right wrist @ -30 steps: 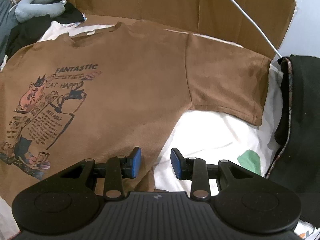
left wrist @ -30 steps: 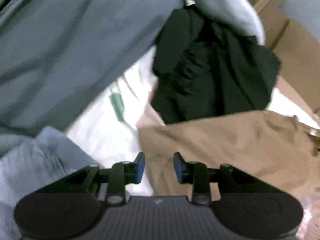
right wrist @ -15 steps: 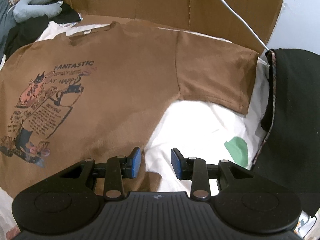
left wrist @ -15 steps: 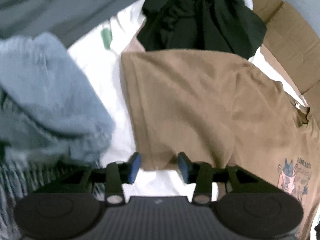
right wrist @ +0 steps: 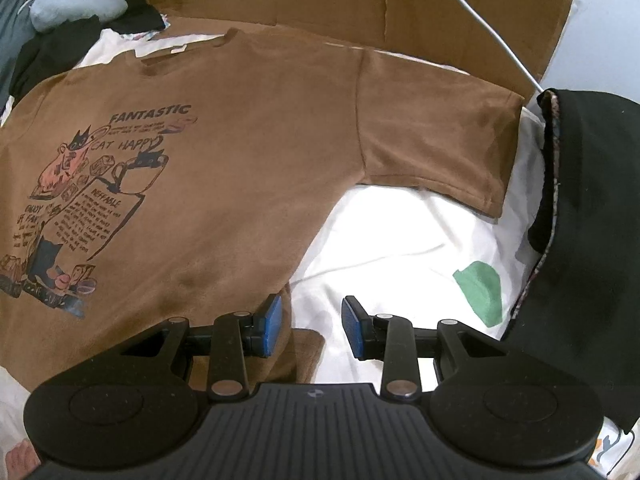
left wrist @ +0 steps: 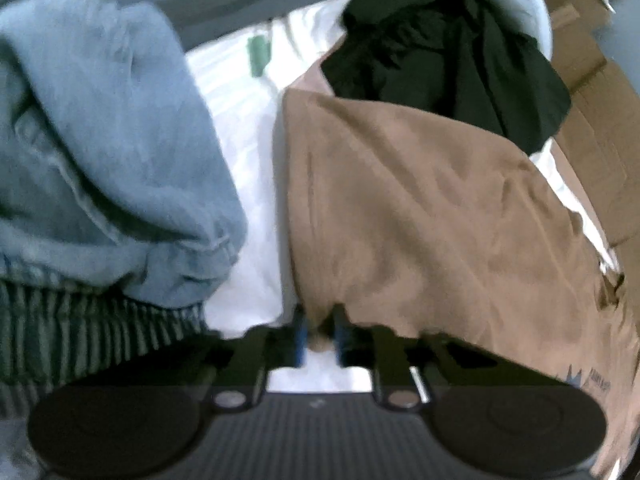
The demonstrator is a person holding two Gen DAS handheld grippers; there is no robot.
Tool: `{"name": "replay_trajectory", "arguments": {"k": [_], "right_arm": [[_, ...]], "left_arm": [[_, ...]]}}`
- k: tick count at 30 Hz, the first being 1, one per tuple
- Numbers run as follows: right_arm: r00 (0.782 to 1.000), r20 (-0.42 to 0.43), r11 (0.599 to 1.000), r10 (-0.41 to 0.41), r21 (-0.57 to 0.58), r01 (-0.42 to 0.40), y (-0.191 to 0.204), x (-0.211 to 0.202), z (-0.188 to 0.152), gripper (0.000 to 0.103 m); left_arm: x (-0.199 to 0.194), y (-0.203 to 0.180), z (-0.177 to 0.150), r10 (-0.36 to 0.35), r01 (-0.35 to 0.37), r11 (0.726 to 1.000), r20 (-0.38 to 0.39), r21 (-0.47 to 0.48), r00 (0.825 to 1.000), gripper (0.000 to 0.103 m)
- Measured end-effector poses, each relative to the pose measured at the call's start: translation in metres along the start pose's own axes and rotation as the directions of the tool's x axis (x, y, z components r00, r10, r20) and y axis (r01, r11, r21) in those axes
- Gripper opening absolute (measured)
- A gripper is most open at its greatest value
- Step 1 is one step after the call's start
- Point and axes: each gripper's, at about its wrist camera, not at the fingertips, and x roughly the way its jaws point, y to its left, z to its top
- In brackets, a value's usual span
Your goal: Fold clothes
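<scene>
I see the brown shirt point(right wrist: 240, 168) spread flat on the white sheet point(right wrist: 400, 240), my left tool point(left wrist: 319, 334) pinching its sleeve edge, my right tool point(right wrist: 312, 324) spread over its side edge.

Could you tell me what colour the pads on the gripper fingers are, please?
Blue. It shows best in the right wrist view, on the right gripper pads.
</scene>
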Motion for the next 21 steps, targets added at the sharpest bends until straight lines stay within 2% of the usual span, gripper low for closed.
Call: {"name": "replay_trajectory", "arguments": {"k": [6,8,12,16,18,21], "right_arm": [[1.0,0.003,1.0,-0.001,0.026,0.001,-0.005,0.0,-0.001,0.04],[1.0,-0.002,1.0,0.003,0.021,-0.003,-0.004,0.001,-0.003,0.04],[1.0,-0.008,1.0,0.003,0.018,-0.002,-0.005,0.0,-0.005,0.04],[1.0,-0.009,0.999,-0.01,0.038,0.01,-0.011,-0.005,-0.007,0.04],[1.0,-0.015,0.999,-0.015,0.051,0.015,-0.015,-0.006,-0.009,0.04],[1.0,-0.022,0.998,-0.011,0.069,0.013,-0.019,-0.009,-0.011,0.04]], "left_arm": [[-0.02,-0.008,0.008,0.105,-0.109,0.985,0.042,0.133,0.994,0.006],[-0.021,-0.01,0.007,0.136,-0.145,0.974,0.06,0.172,0.989,0.002],[-0.011,0.005,0.015,0.189,-0.206,0.96,0.108,0.19,0.976,0.0],[-0.018,0.003,0.014,0.152,-0.172,0.965,0.11,0.2,0.982,0.0],[-0.026,-0.003,0.012,0.131,-0.153,0.965,0.114,0.214,0.985,0.007],[-0.032,-0.012,0.008,0.101,-0.125,0.968,0.118,0.218,0.988,0.01]]}}
